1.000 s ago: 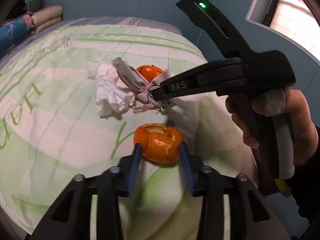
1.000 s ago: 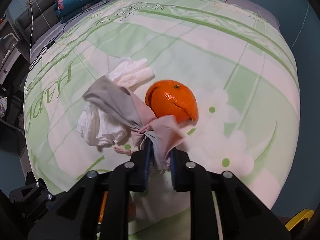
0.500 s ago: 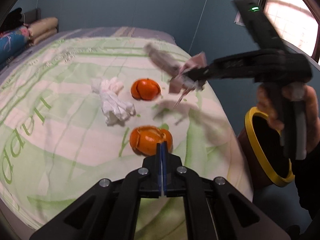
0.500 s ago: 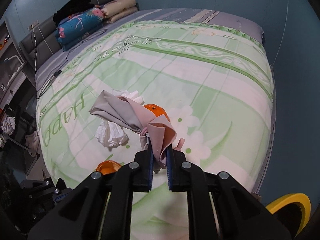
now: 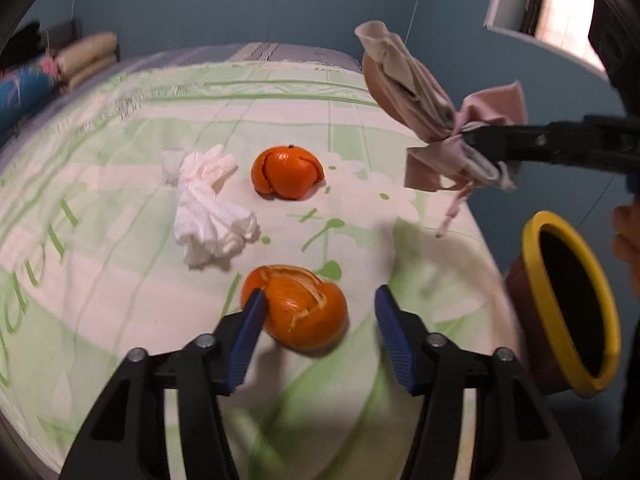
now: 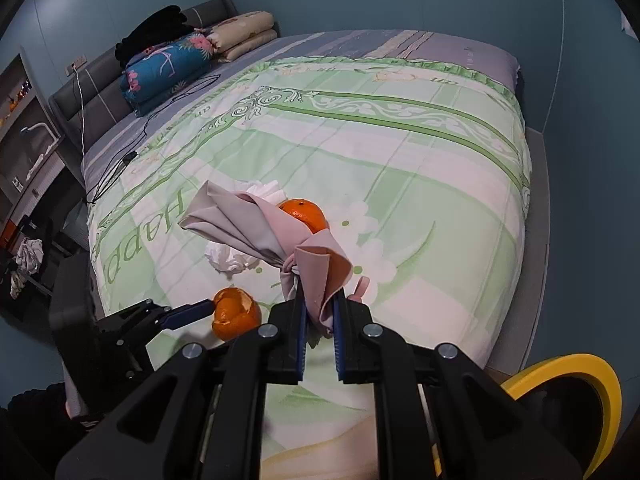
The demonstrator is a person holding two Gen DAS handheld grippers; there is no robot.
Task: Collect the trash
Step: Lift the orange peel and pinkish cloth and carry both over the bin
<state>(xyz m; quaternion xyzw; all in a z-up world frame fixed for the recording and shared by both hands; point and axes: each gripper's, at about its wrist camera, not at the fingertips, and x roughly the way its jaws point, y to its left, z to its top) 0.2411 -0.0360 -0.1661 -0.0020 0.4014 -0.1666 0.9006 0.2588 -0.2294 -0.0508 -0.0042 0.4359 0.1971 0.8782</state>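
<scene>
A green and white bedspread (image 6: 400, 168) fills the scene. A pinkish-grey cloth (image 6: 280, 240) is held above it, clamped in the right gripper (image 6: 319, 312). The left gripper (image 5: 320, 320), jaws just opened, straddles an orange peel (image 5: 300, 312), possibly touching one side. A yellow-rimmed bin (image 5: 568, 304) stands beside the bed.
</scene>
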